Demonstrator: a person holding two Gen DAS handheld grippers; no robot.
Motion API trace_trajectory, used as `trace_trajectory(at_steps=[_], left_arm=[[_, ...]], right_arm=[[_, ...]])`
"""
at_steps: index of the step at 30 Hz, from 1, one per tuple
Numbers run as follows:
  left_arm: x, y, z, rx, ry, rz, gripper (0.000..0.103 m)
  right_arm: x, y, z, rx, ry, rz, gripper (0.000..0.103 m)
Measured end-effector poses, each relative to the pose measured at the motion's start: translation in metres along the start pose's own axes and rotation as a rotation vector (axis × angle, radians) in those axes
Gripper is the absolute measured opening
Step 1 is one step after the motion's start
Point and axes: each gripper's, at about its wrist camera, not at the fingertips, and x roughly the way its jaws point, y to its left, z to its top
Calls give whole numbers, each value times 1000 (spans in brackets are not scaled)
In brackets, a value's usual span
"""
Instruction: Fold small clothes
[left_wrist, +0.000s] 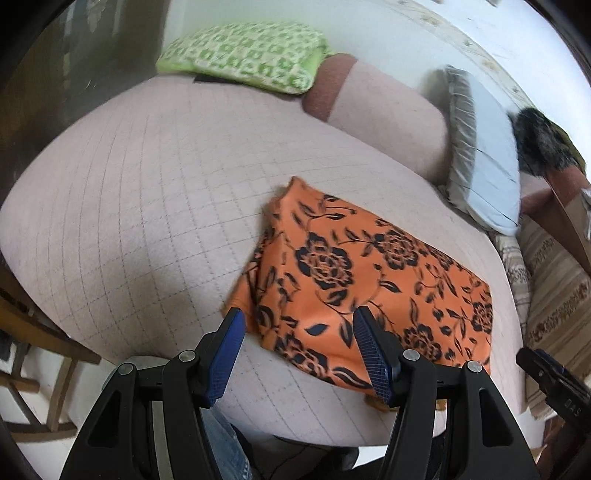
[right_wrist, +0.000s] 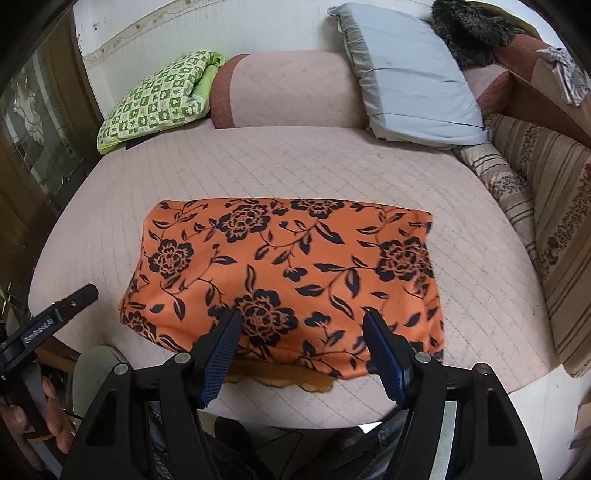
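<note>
A pale pink quilted bed cover is filling most of the room's view, with a green-and-white checked cushion lying at its far left, a pale blue pillow leaning at the far right, and a brown striped blanket running down the right edge. On the near half of the cover an orange cloth printed with black flowers is lying flat as a rough rectangle, apparently already doubled over, its long axis running left to right across the bed and its near edge sitting close to the bed's front edge, where a strip of brown scalloped trim is peeking out from under it.

The right gripper is hovering over the near edge, its blue-padded jaws spread wide and holding nothing, roughly centred on the cloth's length. The left gripper is also gaping empty, hanging by the cloth's near left corner, so that the fabric is stretching away to its right.

Since the length runs side to side, the next fold probably brings one short end over the other; the left gripper looks nearer to a short end, while the right would need to travel out to the right-hand edge.
</note>
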Motion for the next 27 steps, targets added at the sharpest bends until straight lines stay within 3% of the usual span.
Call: trace_trajectory(at_steps=[5, 9, 12, 15, 18, 21, 22, 24, 27], left_arm=[[39, 40, 21, -131, 109, -3, 60], [70, 73, 42, -229, 169, -78, 61], [100, 87, 53, -274, 229, -176, 61], [128, 89, 60, -271, 277, -263, 61], [154, 87, 59, -226, 318, -248, 61], [158, 90, 58, -215, 279, -279, 58], [157, 93, 55, -219, 270, -292, 56], [160, 100, 52, -236, 273, -318, 28], [168, 108, 45, -279, 282, -375, 24]], right_arm=[[34, 13, 11, 13, 65, 120, 70], [61, 31, 20, 24, 130, 293, 70], [72, 48, 29, 7, 131, 354, 70], [88, 62, 41, 17, 163, 441, 70], [113, 79, 56, 33, 222, 539, 70], [147, 106, 75, 18, 321, 596, 70], [153, 113, 79, 10, 343, 601, 70], [173, 138, 90, -36, 403, 610, 70], [195, 169, 102, -78, 464, 596, 70]])
